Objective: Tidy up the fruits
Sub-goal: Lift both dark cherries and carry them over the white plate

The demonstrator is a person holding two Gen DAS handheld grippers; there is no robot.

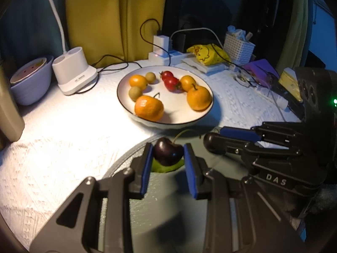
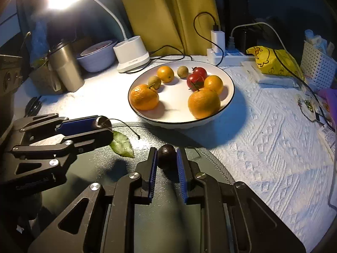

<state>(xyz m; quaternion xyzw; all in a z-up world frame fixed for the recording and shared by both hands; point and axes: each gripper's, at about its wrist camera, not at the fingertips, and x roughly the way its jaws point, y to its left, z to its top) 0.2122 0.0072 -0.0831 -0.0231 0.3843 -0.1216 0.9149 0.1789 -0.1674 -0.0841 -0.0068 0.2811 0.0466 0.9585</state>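
Left tool (image 1: pixel 168 154) and right tool (image 2: pixel 167 158) each bracket a cherry (image 1: pixel 168 153).

A table covered by a white textured cloth (image 2: pixel 263 147) carries everything. On the cloth sit a white plate (image 2: pixel 228 97) of fruit, a grey mat (image 2: pixel 210 162) in front of it, a white lamp base (image 2: pixel 132 58), a lilac bowl (image 2: pixel 94 60), a steel tumbler (image 2: pixel 66 69), a power strip (image 2: pixel 229 55), a yellow bag (image 2: pixel 273 62) and a white basket (image 2: pixel 316 63). On the mat lie a green leaf (image 2: pixel 122 145) and a dark cherry (image 2: pixel 166 152).
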